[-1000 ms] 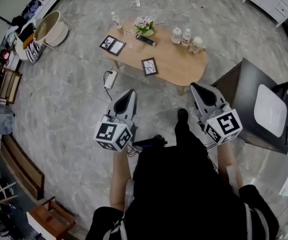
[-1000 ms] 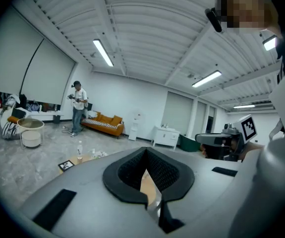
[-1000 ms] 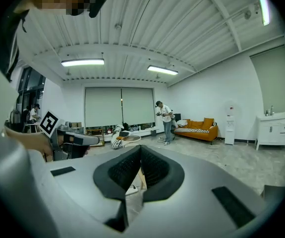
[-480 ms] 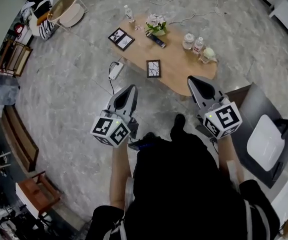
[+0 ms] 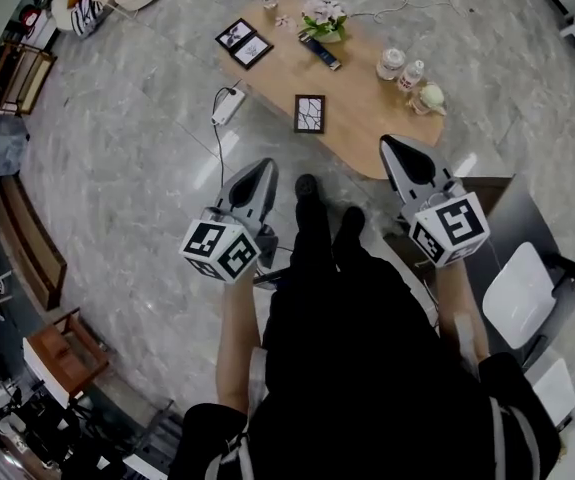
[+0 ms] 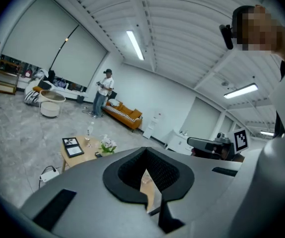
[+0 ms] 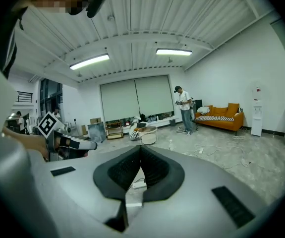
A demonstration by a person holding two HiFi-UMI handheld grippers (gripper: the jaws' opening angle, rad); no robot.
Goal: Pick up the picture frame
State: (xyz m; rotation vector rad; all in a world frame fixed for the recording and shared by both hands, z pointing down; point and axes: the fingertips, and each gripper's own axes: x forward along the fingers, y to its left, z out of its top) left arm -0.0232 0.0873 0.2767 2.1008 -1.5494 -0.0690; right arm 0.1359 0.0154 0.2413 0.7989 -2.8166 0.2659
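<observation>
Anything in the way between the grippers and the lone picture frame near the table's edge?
Nothing visible does. The picture frame lies alone on the table near its edge; only floor lies between that edge and the left gripper and the right gripper.

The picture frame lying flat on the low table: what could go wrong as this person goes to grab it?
The picture frame lies flat on the table, so a claw may slide it rather than grip it. Both the left claw and right claw are shut and must open first. The power strip on the floor beside the table could trip the person.
</observation>
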